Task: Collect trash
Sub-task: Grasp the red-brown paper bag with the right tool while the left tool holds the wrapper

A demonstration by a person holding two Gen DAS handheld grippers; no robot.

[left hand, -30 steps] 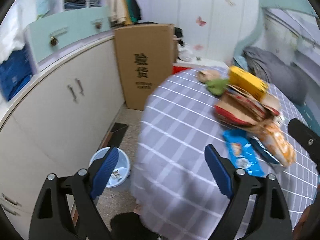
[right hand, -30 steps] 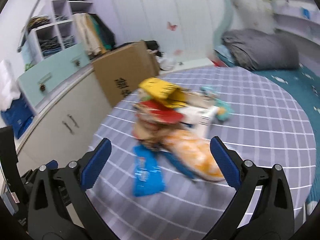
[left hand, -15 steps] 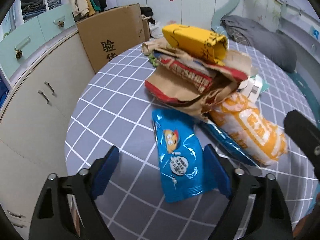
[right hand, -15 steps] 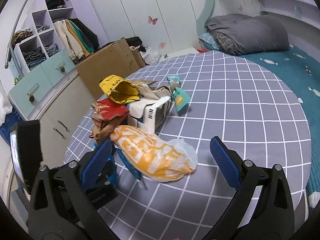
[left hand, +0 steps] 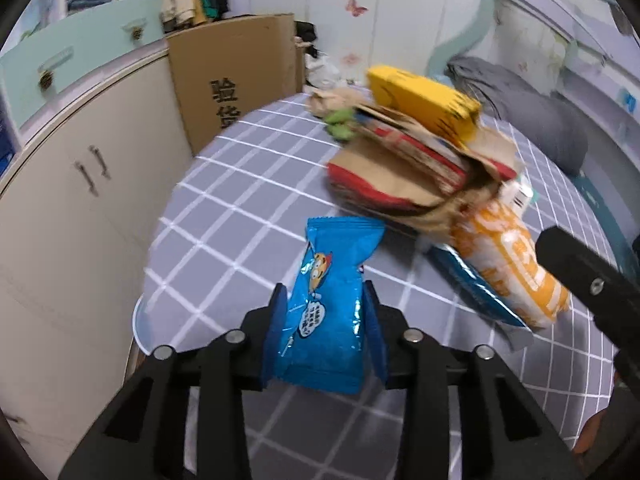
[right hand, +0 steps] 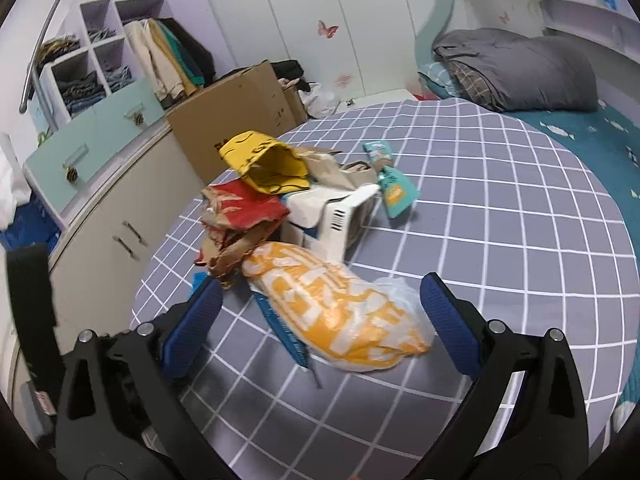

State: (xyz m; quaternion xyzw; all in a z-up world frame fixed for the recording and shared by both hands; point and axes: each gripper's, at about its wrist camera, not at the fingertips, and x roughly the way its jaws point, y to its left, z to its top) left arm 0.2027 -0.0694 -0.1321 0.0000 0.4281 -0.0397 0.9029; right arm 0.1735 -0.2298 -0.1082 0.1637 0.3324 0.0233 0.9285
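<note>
My left gripper (left hand: 325,312) is shut on a blue snack packet (left hand: 326,304) and holds it above the grey checked round table (left hand: 240,184). A heap of trash lies behind it: a yellow box (left hand: 424,102), a torn red and brown paper bag (left hand: 400,180), an orange and white plastic bag (left hand: 512,268). My right gripper (right hand: 320,312) is open, its fingers on either side of the orange and white bag (right hand: 332,304). A white carton (right hand: 328,212), the yellow box (right hand: 268,164) and a teal packet (right hand: 392,184) lie beyond.
A cardboard box (left hand: 236,80) stands against beige cabinets (left hand: 72,208) to the left of the table. A grey duvet (right hand: 516,68) lies on the teal bed at the back right. The table's edge drops off on the left.
My left gripper has shut on the blue snack packet and lifted it off the table. My right gripper has moved closer to the orange and white bag, still open.
</note>
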